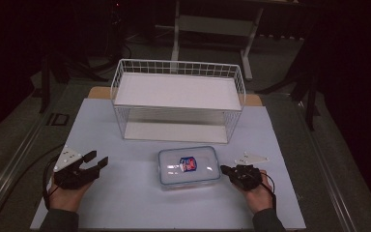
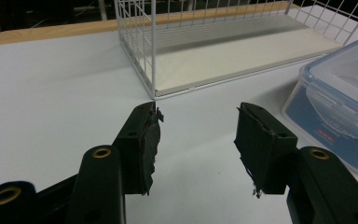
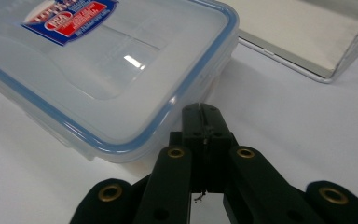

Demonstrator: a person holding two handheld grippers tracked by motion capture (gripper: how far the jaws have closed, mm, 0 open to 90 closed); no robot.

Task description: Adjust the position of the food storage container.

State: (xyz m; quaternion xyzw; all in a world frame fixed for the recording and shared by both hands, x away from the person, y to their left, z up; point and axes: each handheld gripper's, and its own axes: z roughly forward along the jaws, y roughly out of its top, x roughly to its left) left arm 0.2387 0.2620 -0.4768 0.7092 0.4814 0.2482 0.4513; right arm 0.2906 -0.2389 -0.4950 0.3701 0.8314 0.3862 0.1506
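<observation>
A clear box [image 1: 189,166] with a blue-rimmed lid and red-blue label is lying before a wire basket [image 1: 178,99].

Left gripper [image 1: 96,162] is gaping, right gripper [image 1: 225,169] is pressed together, over a white table [image 1: 125,193] in a dark room.

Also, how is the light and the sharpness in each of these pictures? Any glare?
High view: dim, the room behind nearly black, the white table lit. Right gripper view: a small bright glare spot on the container lid; the near lid edge is soft. Left gripper view: the wire rack is fairly sharp, and the close fingers are dark with little detail.
</observation>
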